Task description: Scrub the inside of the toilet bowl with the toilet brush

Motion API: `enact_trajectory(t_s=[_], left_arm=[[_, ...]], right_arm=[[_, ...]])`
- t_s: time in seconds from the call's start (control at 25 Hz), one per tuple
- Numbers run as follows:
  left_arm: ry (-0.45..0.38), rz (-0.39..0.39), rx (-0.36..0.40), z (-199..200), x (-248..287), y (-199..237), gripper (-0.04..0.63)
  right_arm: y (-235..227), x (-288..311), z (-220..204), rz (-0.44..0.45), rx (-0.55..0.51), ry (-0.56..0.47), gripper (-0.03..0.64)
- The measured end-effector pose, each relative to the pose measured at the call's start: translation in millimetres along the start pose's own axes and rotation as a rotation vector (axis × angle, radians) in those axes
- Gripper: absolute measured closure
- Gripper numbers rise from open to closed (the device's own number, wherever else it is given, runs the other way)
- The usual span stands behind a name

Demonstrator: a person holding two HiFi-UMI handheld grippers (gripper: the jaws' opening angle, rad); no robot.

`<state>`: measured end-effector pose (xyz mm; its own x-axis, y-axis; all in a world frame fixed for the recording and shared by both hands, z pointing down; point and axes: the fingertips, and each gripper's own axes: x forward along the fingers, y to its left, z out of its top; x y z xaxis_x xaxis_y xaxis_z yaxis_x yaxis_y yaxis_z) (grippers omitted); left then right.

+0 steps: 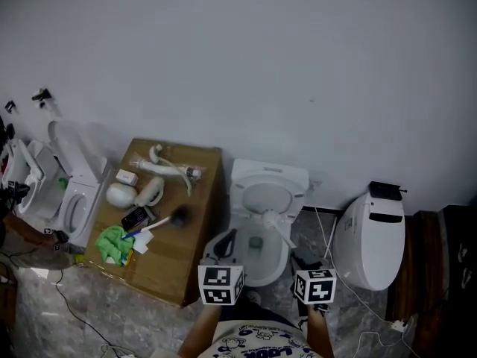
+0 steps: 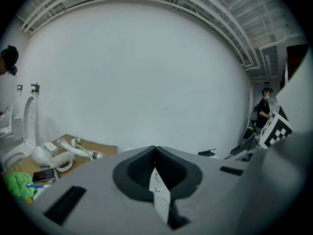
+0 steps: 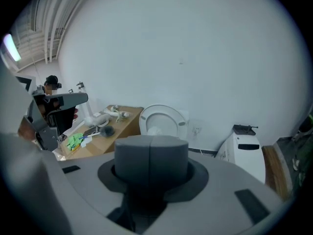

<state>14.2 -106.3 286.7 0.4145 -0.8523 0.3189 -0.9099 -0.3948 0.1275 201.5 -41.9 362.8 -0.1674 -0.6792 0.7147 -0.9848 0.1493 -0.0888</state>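
Note:
The white toilet (image 1: 262, 192) stands against the wall with its seat down and the bowl (image 1: 257, 246) open. A white brush (image 1: 274, 224) leans inside the bowl, held by neither gripper. Another brush with a dark head (image 1: 179, 216) lies on the cardboard box (image 1: 186, 263). My left gripper (image 1: 223, 243) hovers at the bowl's near left rim, my right gripper (image 1: 304, 261) at its near right. In the left gripper view the gripper (image 2: 155, 168) is shut, with a thin white sliver at the seam. In the right gripper view the gripper (image 3: 150, 153) is shut and empty, facing the toilet (image 3: 161, 117).
The box also carries white hoses (image 1: 160, 166), a green cloth (image 1: 114, 243) and small items. A second toilet (image 1: 74, 200) stands at the far left and a white closed-lid toilet (image 1: 369, 237) at the right. Cables (image 1: 350, 293) trail over the floor. A person (image 2: 264, 107) stands far off.

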Motion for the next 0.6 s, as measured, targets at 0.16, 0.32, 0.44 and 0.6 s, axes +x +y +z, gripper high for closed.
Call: enact_trajectory(t_s=[0.16,0.32,0.44,0.6], left_arm=[[-0.014,0.018,0.016,6.7,-6.4,5.4,0.594],[-0.026,0.028,0.018,11.9,-8.0,9.5,0.594],[-0.027,0.026,0.017,13.3,-7.7,9.9,0.594],[-0.022,0.026,0.022,13.5,-6.5,10.0,0.594]], right_arm=[[0.4,-1.1,2.0,-0.003,-0.004,-0.002,0.454],[-0.4,-1.6,4.0,-0.003,0.002,-0.003,0.454],[-1.4,-2.3,5.7,-0.007,0.004,-0.006,0.454],[-1.4,-1.1,7.4,-0.005,0.008,-0.007,0.454]])
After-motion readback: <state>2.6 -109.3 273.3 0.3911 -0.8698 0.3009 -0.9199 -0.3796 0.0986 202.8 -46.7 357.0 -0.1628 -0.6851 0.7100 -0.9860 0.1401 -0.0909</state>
